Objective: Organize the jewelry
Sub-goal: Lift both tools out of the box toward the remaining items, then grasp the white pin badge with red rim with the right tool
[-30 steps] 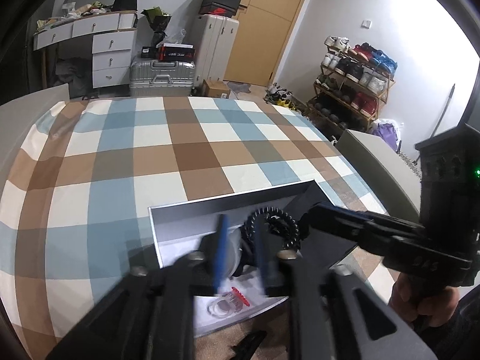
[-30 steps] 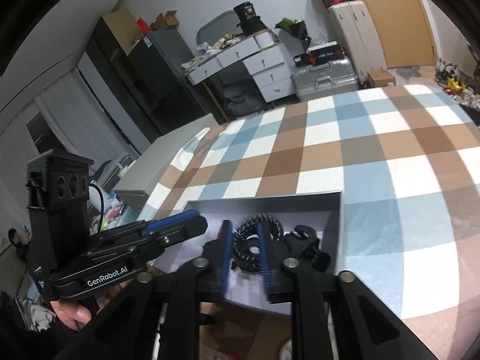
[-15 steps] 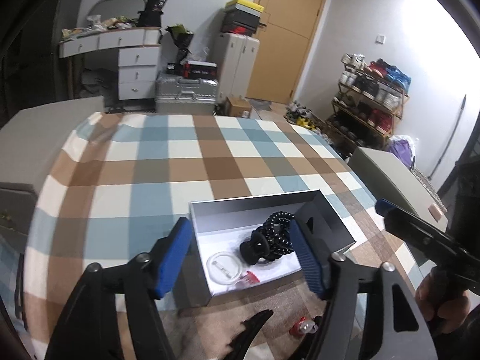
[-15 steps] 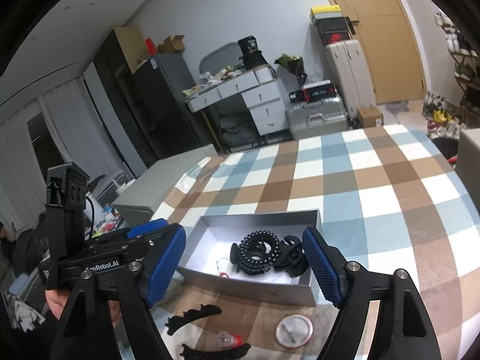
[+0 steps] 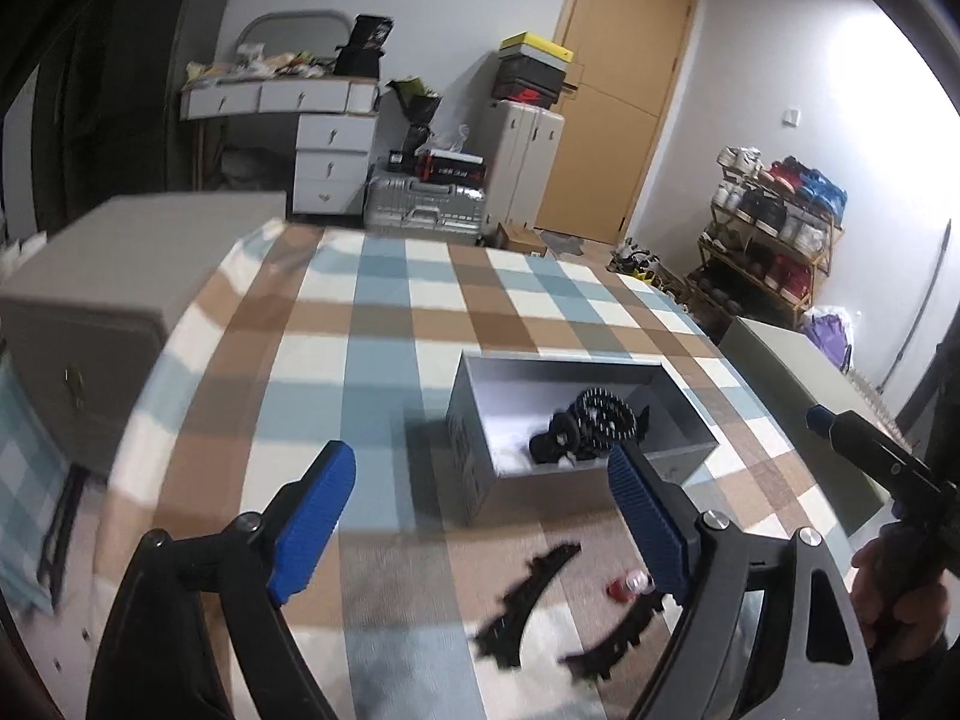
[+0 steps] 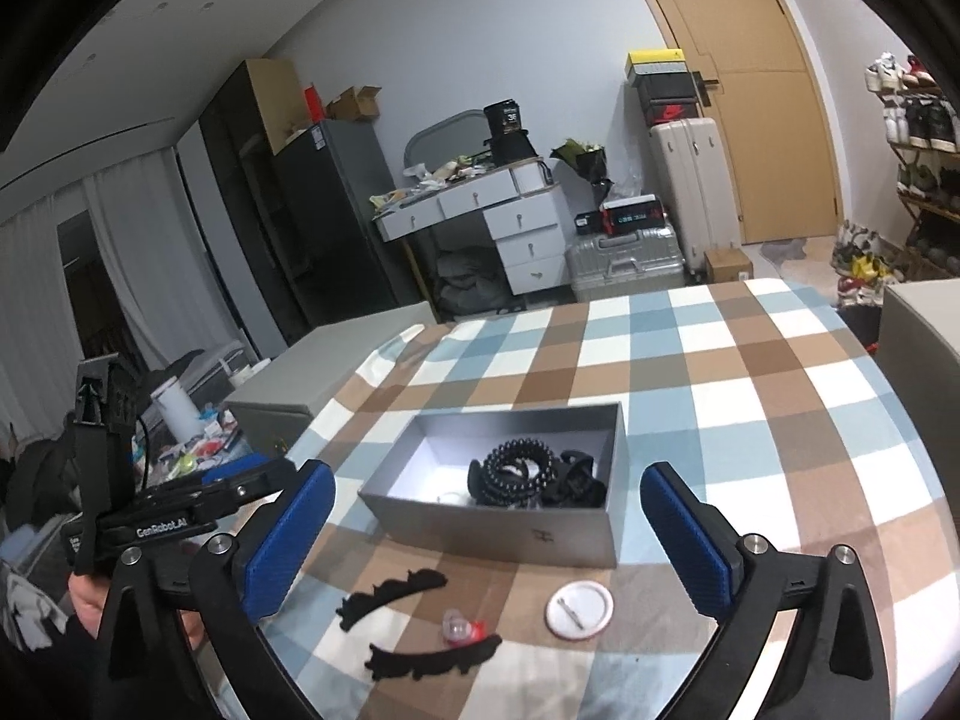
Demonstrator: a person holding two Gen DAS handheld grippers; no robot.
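A checked tablecloth carries the grey box, suitcases beyond it; left gripper and right gripper gape empty.

two wrist fisheyes above the near table edge, both facing the grey box

one box, two black combs, one badge.
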